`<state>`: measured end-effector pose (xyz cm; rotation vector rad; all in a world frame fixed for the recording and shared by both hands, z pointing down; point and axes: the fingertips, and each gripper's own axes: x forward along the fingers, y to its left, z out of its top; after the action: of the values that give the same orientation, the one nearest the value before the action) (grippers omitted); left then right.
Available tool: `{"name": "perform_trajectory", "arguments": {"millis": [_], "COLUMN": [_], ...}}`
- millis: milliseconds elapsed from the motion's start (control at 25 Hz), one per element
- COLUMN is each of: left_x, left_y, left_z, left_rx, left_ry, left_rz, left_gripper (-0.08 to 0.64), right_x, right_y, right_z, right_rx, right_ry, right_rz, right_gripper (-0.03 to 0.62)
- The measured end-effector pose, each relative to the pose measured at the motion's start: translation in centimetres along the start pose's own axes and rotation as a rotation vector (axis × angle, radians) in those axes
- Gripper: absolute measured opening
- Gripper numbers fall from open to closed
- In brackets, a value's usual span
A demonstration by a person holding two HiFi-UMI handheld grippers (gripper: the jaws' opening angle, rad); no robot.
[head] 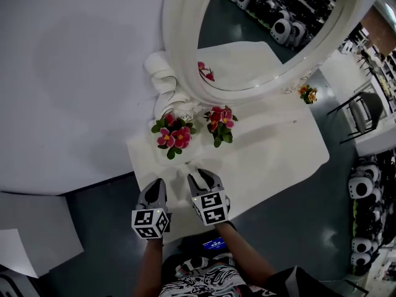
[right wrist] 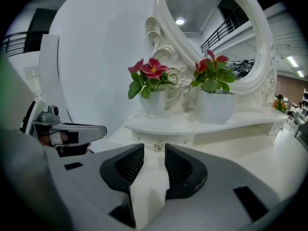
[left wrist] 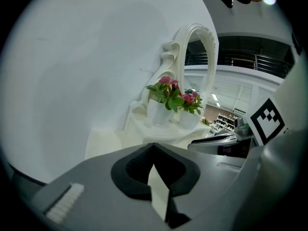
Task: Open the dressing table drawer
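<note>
A white dressing table [head: 272, 147] carries an oval mirror [head: 266, 30] and two pots of pink flowers [head: 173, 135] [head: 219, 122]. In the right gripper view, a small drawer front with a metal knob [right wrist: 158, 146] sits under the raised shelf below the pots. My right gripper [right wrist: 154, 152] is open and level with that knob, which shows in the gap just beyond the jaw tips; nothing is between the pads. It hovers over the table's near edge [head: 199, 178]. My left gripper [left wrist: 153, 147] is beside it on the left [head: 156, 189], its tips meeting, holding nothing.
A white wall [head: 68, 73] runs along the table's left side. A small orange flower [head: 307, 93] stands at the far right of the table. On the dark floor are a chair [head: 362, 113] and rows of white-and-black machines [head: 362, 187].
</note>
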<state>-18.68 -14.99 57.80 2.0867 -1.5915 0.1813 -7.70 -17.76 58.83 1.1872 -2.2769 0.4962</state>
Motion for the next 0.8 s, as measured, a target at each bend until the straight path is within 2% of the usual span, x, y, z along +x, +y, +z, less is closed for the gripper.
{"name": "perform_trajectory", "arguments": {"millis": [320, 640, 800], "left_x": [2.0, 2.5, 2.6], "left_y": [0.6, 0.6, 0.3], "left_z": [-1.2, -2.2, -1.9], "left_rx": [-0.072, -0.084, -0.04], "left_ry": [0.017, 0.057, 0.059], "left_rz": [0.003, 0.015, 0.02], "left_gripper": [0.002, 0.002, 0.002], "right_x": [5.0, 7.3, 6.9], "right_y": [-0.7, -1.1, -0.9], "right_z": [-1.8, -1.3, -1.4], "right_rx": [-0.019, -0.038, -0.061], "right_ry": [0.054, 0.063, 0.073], "right_rz": [0.012, 0.022, 0.031], "right_gripper": [0.138, 0.117, 0.1]}}
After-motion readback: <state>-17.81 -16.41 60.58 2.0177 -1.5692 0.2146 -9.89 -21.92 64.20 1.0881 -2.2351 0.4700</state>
